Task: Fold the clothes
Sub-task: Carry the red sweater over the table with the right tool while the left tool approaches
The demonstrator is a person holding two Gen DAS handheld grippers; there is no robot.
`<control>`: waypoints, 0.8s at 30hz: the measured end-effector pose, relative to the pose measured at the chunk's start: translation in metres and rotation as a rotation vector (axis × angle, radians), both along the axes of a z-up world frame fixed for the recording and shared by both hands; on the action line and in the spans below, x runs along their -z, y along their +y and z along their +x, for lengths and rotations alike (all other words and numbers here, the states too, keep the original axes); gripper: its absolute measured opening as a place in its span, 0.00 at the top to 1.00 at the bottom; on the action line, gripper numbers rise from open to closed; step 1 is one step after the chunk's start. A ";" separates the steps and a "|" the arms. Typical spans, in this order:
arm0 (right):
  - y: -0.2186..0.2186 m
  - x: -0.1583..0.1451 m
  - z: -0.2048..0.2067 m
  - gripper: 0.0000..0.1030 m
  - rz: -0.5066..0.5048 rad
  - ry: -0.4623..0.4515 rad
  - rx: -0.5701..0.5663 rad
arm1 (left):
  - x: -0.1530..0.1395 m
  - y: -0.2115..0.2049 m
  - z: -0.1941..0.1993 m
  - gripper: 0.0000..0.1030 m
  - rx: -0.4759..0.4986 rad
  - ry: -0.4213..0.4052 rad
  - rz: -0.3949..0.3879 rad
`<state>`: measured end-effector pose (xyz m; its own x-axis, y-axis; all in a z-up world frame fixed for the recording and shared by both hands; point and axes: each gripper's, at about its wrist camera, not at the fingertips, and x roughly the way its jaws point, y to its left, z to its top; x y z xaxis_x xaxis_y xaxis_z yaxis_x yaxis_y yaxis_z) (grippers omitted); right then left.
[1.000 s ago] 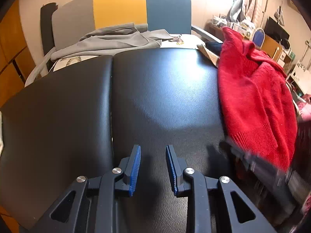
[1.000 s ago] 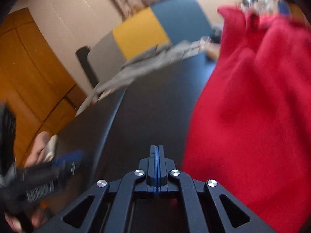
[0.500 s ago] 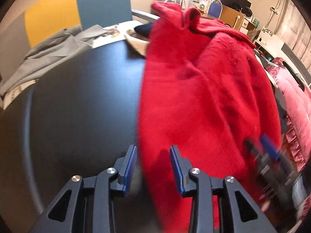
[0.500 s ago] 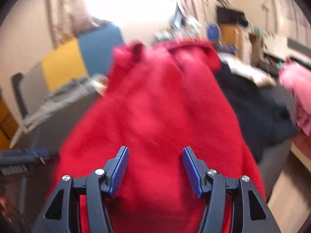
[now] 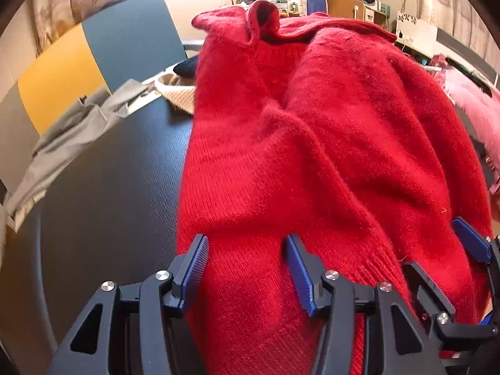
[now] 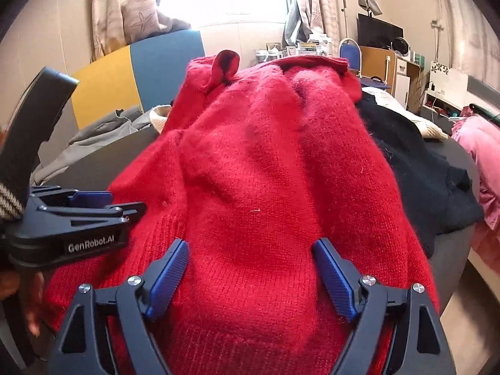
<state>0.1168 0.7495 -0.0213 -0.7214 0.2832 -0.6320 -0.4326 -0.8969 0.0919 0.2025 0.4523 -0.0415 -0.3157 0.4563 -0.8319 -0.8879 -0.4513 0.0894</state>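
A red knitted sweater (image 5: 328,143) lies rumpled over the right part of a black padded table (image 5: 103,193), its ribbed hem hanging over the near edge. My left gripper (image 5: 247,262) is open with its jaws either side of the hem near the sweater's left side. My right gripper (image 6: 250,268) is open wide over the hem of the sweater (image 6: 265,172), further right. The right gripper also shows in the left wrist view (image 5: 468,259), and the left gripper in the right wrist view (image 6: 93,206).
A grey garment (image 5: 78,131) lies at the table's far left by a chair with a yellow and blue back (image 5: 93,56). A black garment (image 6: 422,162) and a pink one (image 6: 481,143) lie right of the sweater. A beige knit (image 5: 178,92) peeks out behind.
Both grippers moved right from the bare table to the sweater's hem. The right gripper went from shut to wide open; the left opened wider.
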 end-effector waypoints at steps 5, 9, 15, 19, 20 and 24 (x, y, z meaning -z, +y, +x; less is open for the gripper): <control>0.003 0.004 0.000 0.18 0.004 0.005 0.001 | -0.002 0.011 -0.001 0.84 0.063 -0.037 -0.011; -0.022 -0.001 0.006 0.18 0.001 0.011 0.003 | -0.008 0.014 0.004 0.89 0.067 -0.040 -0.006; -0.064 -0.005 0.017 0.19 -0.006 0.020 -0.003 | -0.035 -0.024 -0.016 0.90 -0.008 -0.094 0.108; -0.092 -0.008 0.025 0.19 -0.010 0.026 -0.008 | -0.044 -0.078 -0.033 0.96 -0.055 -0.055 0.111; -0.099 -0.010 0.026 0.19 -0.009 0.027 -0.017 | -0.043 -0.088 -0.040 0.96 -0.069 -0.057 0.111; -0.124 -0.019 0.021 0.20 -0.043 0.014 -0.107 | -0.027 -0.117 -0.053 0.98 -0.119 -0.104 0.094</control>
